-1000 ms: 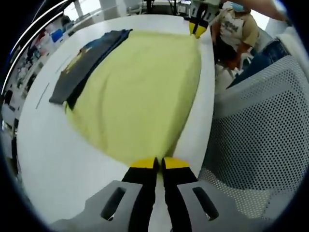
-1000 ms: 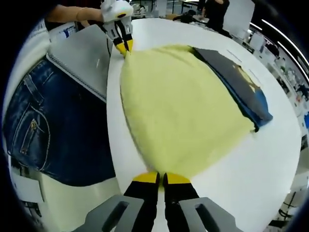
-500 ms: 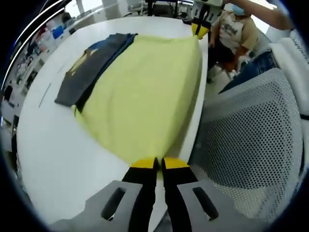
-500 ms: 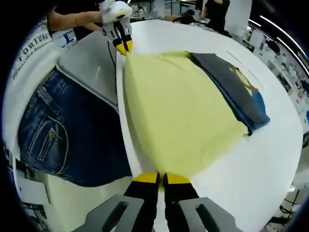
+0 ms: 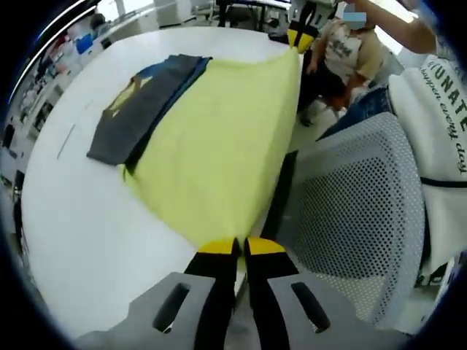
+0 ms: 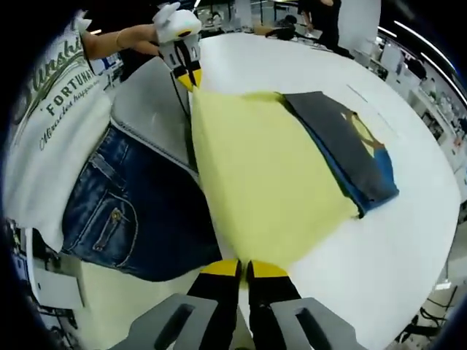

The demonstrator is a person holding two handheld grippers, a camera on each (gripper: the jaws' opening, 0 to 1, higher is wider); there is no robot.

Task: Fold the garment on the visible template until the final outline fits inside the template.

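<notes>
A pale yellow garment [image 5: 219, 138] is stretched taut between my two grippers, its near edge pulled out past the edge of the white table [image 5: 80, 211]. My left gripper [image 5: 241, 246] is shut on one corner of it; in the right gripper view that same gripper [image 6: 188, 79] pinches the far corner. My right gripper [image 6: 244, 268] is shut on the other corner and appears far off in the left gripper view [image 5: 300, 40]. The yellow garment [image 6: 270, 182] partly covers a dark grey and blue folded garment [image 6: 350, 153], also seen in the left gripper view [image 5: 139, 106].
A grey mesh chair [image 5: 350, 219] stands against the table edge beside the person in blue jeans [image 6: 124, 219] and a white printed shirt [image 6: 51, 138]. Another person [image 5: 343, 51] is beyond the table. Thin template lines [image 5: 66, 142] mark the table.
Both grippers have drawn back from the table, dragging the yellow garment toward and over the table edge. More of the dark folded garment is uncovered now.
</notes>
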